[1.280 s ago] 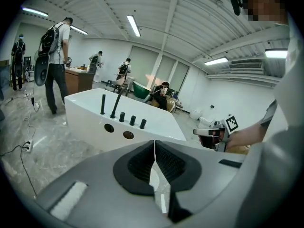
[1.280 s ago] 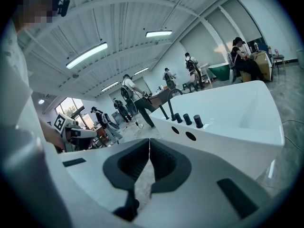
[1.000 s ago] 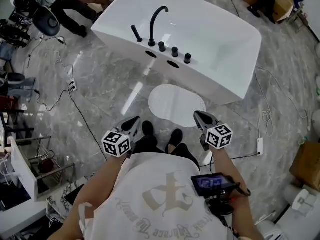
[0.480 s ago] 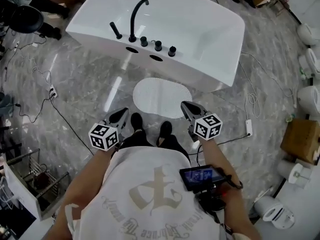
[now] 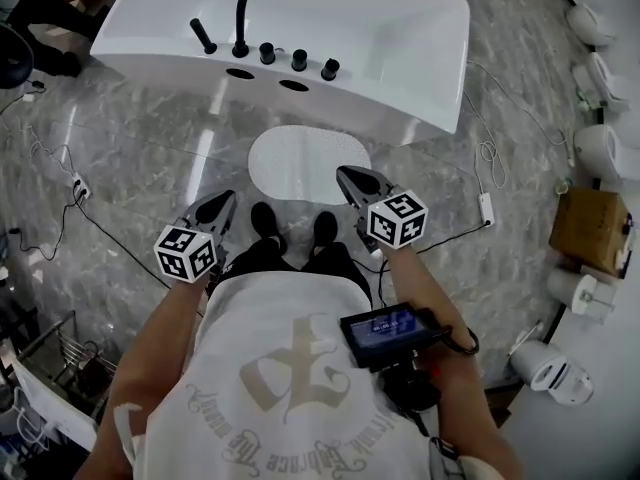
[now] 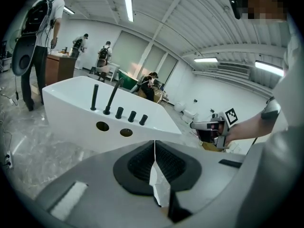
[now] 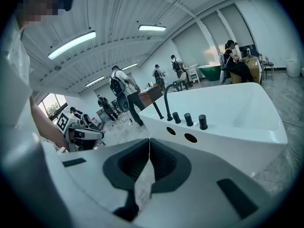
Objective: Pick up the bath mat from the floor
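The white oval bath mat [image 5: 300, 163] lies flat on the grey marble floor, just in front of the white bathtub [image 5: 410, 38]. My left gripper [image 5: 224, 202] hangs to the mat's lower left, shut and empty, clear of the mat. My right gripper [image 5: 343, 176] is above the mat's right edge, also shut with nothing in it. In the left gripper view the jaws [image 6: 154, 142] meet at the tip and point toward the tub's side. In the right gripper view the jaws [image 7: 149, 140] likewise touch. The person's black shoes [image 5: 265, 221] stand at the mat's near edge.
A black faucet [image 5: 247, 8] and knobs sit on the tub's deck. Cables and a power strip [image 5: 486, 208] trail across the floor at right, and another cable [image 5: 60, 193] at left. A cardboard box [image 5: 588, 230] and white toilets [image 5: 590, 23] line the right side. People stand behind the tub.
The person has stepped toward the tub. Both grippers came forward with them, and the mat now lies closer, with the right gripper's tip over its right edge. Both stayed shut.
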Tool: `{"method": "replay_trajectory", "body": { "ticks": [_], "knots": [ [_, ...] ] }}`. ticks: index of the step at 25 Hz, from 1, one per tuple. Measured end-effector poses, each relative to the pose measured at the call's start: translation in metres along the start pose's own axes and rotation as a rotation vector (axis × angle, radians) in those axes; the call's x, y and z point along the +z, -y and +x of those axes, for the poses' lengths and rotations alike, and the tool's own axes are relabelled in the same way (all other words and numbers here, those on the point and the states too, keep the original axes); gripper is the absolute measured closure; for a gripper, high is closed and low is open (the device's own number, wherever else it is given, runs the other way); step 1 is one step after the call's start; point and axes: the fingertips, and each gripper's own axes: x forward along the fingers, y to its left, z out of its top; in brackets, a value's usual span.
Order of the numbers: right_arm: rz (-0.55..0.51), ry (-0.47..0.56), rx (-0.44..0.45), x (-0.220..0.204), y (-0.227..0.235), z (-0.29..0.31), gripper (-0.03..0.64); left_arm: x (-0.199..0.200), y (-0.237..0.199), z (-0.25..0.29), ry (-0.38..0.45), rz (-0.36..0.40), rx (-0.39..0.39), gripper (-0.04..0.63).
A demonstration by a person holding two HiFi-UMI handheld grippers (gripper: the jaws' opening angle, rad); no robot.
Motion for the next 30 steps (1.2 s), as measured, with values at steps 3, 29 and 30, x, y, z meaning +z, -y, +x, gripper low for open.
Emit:
{"method": "replay_trajectory", "body": {
  "ticks": [3,29,30],
  "knots": [
    [0.010,-0.003,-0.014,-0.003,-0.008,0.010,0.611,-0.002,-0.014,0.000,-0.015,0.009,-0.016,0.585],
    [0.147,-0.100,-0.032,-0.098,0.046,0.033,0.611,-0.066,-0.023,0.089,-0.212,-0.020,-0.065,0.584],
    [0.146,-0.104,-0.022,-0.100,0.049,0.036,0.611,-0.070,-0.022,0.094,-0.217,-0.022,-0.063,0.584]
  ]
}}
